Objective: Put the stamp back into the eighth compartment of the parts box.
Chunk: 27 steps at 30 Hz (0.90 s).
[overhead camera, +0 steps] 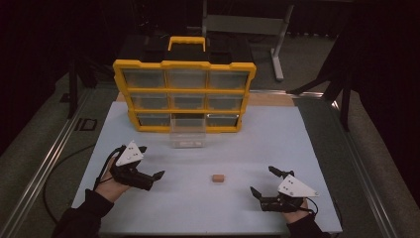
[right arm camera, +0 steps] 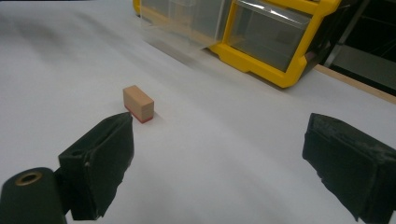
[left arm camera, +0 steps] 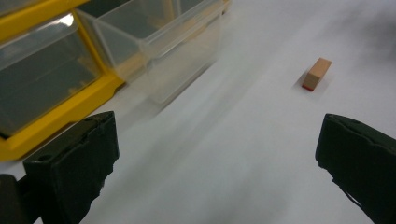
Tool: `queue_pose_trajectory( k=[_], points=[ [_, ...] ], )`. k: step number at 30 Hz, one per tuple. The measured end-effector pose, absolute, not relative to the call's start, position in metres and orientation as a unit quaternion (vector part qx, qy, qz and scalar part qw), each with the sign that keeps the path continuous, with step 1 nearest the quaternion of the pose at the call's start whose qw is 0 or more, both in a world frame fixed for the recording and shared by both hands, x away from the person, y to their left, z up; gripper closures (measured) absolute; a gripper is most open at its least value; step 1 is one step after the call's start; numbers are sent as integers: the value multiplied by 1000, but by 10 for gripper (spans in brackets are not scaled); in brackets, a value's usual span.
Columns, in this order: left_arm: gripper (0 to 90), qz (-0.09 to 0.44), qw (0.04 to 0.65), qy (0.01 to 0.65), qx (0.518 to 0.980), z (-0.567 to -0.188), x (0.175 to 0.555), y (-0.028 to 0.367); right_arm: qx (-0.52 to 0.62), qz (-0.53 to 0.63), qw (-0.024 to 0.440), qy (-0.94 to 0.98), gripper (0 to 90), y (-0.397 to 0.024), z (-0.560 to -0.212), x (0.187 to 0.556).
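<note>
Flanking the block [overhead camera: 217,177], both grippers sat low on the table [overhead camera: 198,208]; left gripper [overhead camera: 151,179] jaws wide; right gripper [overhead camera: 263,182] jaws wide.

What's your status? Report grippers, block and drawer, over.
Left gripper open, empty. Right gripper open, empty. Small block lies on the white table between them, untouched. Drawer pulled out of the yellow organizer; path clear.

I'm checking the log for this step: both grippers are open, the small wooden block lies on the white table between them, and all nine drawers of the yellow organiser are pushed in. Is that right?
Not quite. The bottom middle drawer of the yellow organiser is pulled out, as the high view shows. The rest holds: left gripper and right gripper are open, with the wooden block on the white table between them.
</note>
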<state>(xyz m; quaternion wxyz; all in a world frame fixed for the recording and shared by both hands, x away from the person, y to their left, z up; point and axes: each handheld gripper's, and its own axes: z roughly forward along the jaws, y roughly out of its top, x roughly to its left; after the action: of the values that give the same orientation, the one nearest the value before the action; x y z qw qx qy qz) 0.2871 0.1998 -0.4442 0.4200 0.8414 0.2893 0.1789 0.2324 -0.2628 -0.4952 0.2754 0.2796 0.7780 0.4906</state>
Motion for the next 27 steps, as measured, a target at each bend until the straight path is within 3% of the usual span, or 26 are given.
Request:
queue_pose_trajectory(
  k=[27],
  points=[
    [0, 137, 428, 219, 866, -420, 302, 155, 285, 494, 273, 774, 89, -262, -495, 232]
  ],
)
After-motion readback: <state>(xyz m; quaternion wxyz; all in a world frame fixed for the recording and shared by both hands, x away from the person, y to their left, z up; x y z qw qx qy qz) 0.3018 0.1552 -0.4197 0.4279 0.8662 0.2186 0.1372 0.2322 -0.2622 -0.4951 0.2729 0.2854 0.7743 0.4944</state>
